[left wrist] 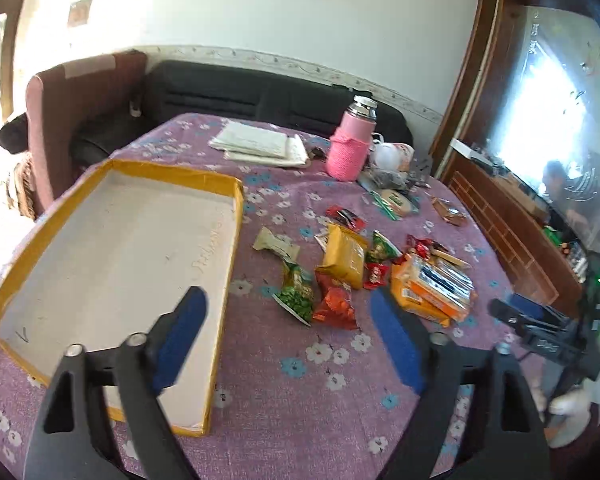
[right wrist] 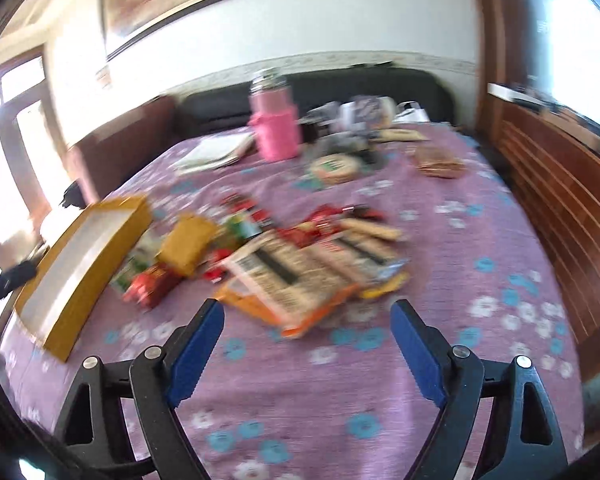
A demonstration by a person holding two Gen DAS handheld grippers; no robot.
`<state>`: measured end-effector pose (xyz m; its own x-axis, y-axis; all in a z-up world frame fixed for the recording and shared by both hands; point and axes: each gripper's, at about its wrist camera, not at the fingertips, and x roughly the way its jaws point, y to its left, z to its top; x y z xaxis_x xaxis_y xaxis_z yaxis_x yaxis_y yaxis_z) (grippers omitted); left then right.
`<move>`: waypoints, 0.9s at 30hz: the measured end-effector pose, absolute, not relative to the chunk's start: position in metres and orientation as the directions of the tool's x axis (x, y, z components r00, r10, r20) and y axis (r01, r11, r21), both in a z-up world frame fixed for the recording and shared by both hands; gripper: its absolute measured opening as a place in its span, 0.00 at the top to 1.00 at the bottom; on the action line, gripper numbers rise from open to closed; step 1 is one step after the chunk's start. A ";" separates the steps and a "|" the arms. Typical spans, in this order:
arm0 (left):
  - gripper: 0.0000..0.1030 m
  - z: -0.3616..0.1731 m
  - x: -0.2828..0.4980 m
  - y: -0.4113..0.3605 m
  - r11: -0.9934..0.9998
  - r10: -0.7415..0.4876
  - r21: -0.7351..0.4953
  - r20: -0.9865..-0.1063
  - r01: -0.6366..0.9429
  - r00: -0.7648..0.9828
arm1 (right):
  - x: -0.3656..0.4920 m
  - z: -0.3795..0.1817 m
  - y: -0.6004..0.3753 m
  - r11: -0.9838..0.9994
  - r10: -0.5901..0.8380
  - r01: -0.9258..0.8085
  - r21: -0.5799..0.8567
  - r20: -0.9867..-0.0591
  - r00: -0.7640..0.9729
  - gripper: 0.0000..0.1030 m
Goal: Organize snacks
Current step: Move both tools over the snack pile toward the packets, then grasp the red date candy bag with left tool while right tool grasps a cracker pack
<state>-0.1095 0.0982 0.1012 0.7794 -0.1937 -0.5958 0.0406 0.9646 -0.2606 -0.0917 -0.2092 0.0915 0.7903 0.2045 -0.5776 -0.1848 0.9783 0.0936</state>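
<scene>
A pile of snack packets lies on the purple flowered tablecloth: a yellow bag (left wrist: pixel 343 257), a green packet (left wrist: pixel 297 295), a red packet (left wrist: pixel 335 304) and a large orange biscuit pack (left wrist: pixel 432 288). An empty yellow-rimmed shallow box (left wrist: pixel 236 200) sits left of the pile. My left gripper (left wrist: pixel 288 312) is open above the table, near the box's right wall. My right gripper (right wrist: pixel 307 322) is open and empty, just short of the orange pack (right wrist: pixel 296 280). The right wrist view is blurred. The box (right wrist: pixel 84 276) shows at its left.
A pink-sleeved flask (left wrist: pixel 350 144) stands at the back with folded papers (left wrist: pixel 260 142) and clutter beside it. A round packet (left wrist: pixel 396 202) and a brown packet (left wrist: pixel 448 212) lie behind the pile. A dark sofa and a wooden cabinet (left wrist: pixel 512 240) border the table.
</scene>
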 end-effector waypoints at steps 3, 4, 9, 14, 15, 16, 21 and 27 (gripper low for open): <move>0.21 0.098 -0.111 0.092 0.963 -0.225 -0.258 -0.598 0.081 0.769 | -0.072 0.094 -0.198 0.975 0.206 -0.215 0.053 -0.569 0.796 0.18; 0.21 0.098 -0.111 0.088 0.962 -0.238 -0.255 -0.601 0.099 0.763 | -0.062 0.095 -0.196 0.971 0.221 -0.235 0.051 -0.574 0.789 0.18; 0.21 0.101 -0.110 0.073 0.963 -0.256 -0.232 -0.615 0.139 0.746 | -0.003 0.082 -0.186 0.932 0.335 -0.336 0.135 -0.674 0.658 0.18; 0.21 0.101 -0.104 0.069 0.965 -0.259 -0.204 -0.632 0.166 0.730 | -0.009 0.068 -0.172 0.839 0.510 -0.469 0.278 -0.701 0.498 0.27; 0.21 0.100 -0.101 0.068 0.963 -0.267 -0.202 -0.637 0.178 0.723 | -0.016 0.069 -0.170 0.809 0.554 -0.498 0.312 -0.688 0.469 0.29; 0.21 0.099 -0.098 0.066 0.962 -0.273 -0.203 -0.643 0.185 0.716 | -0.017 0.071 -0.167 0.814 0.543 -0.500 0.295 -0.691 0.477 0.29; 0.21 0.084 -0.075 0.046 0.961 -0.277 -0.183 -0.690 0.209 0.669 | -0.028 0.072 -0.132 0.880 0.389 -0.466 0.092 -0.702 0.596 0.28; 0.36 0.082 -0.062 0.043 0.961 -0.273 -0.168 -0.716 0.222 0.643 | -0.058 0.063 -0.091 0.879 0.338 -0.476 -0.020 -0.679 0.652 0.28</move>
<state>-0.0617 0.0428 0.0819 0.6426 -0.2732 -0.7158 0.2215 0.9606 -0.1678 -0.0583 -0.0906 0.0633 0.6519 0.3376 -0.6790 -0.4765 0.8790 -0.0203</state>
